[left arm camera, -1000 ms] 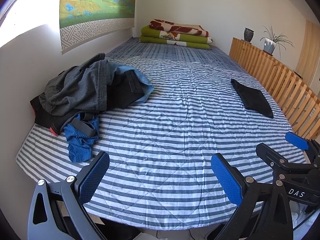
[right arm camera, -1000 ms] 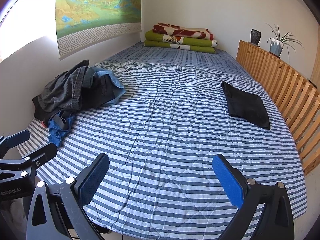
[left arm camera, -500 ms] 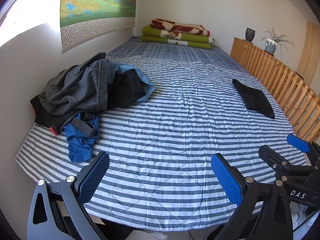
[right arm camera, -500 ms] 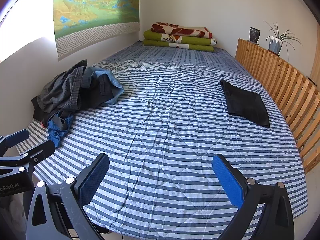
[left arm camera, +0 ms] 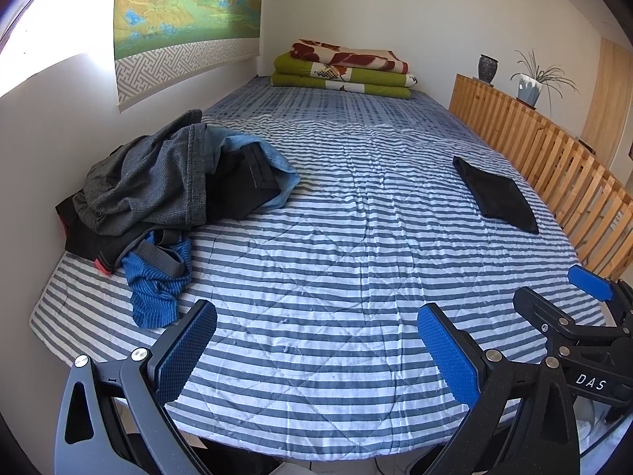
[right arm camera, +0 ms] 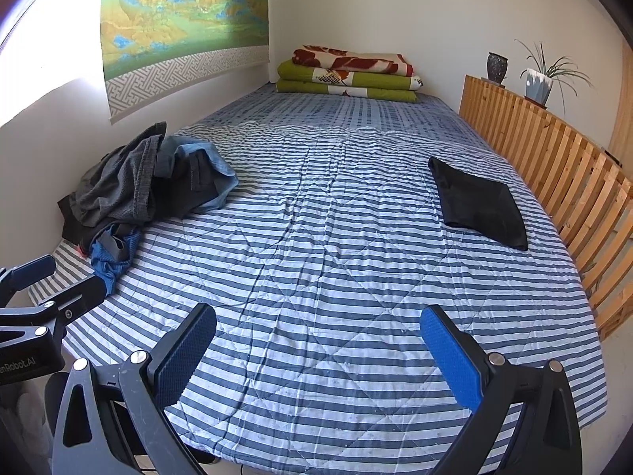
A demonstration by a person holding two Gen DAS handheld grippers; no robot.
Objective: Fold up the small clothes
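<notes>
One piece folded, a heap left to fold.
A folded black garment (right arm camera: 478, 204) lies right on the bed (left arm camera: 336, 277); the pile of clothes (left arm camera: 174, 194) waits far left; left gripper (left arm camera: 316, 350) and right gripper (right arm camera: 318, 350) hover with fingers apart, empty.

Quilted cotton-like bedspread (left arm camera: 336, 269), matt; slatted wooden rail (left arm camera: 554, 158), smooth.

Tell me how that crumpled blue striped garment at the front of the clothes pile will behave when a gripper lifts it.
The blue striped garment lies bunched in soft folds, so it will probably hang limp and unfurl. It looks thin, likely light. Its grey waistband runs under the clothes pile, so it may drag neighbours along.
</notes>
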